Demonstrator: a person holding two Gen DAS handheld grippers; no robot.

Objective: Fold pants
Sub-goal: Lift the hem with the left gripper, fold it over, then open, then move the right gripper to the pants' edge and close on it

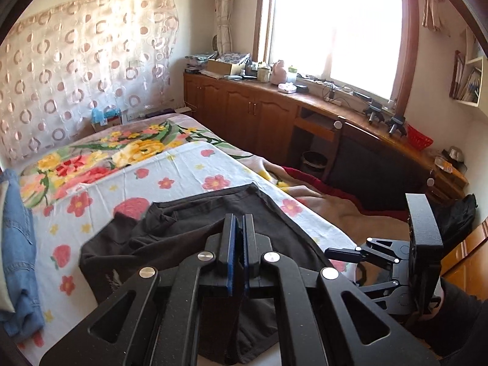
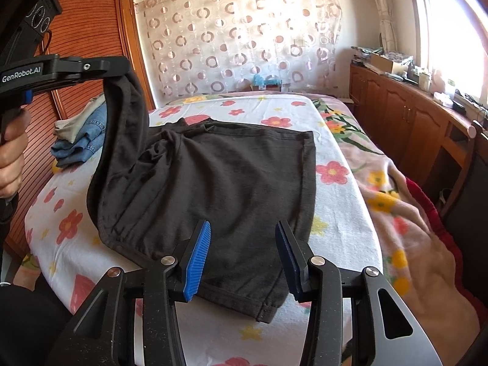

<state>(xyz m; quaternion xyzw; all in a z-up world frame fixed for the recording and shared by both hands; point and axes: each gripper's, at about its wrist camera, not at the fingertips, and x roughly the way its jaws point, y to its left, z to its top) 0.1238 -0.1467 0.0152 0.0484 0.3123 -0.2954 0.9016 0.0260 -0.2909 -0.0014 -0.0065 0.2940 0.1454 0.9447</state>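
Pants [image 2: 225,189]: black, lay on the floral sheet [image 2: 338,222].
Left gripper [image 2: 119,67]: clenched on a lifted pants edge.
Right gripper [image 2: 242,259]: jaws spread, holding nothing.

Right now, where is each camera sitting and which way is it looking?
Left wrist: on the left tool, shut on the black pants, facing the window; the right tool shows.
Right wrist: on the open right tool, facing the curtain; the left tool and hand show.
Both share pants and bed.
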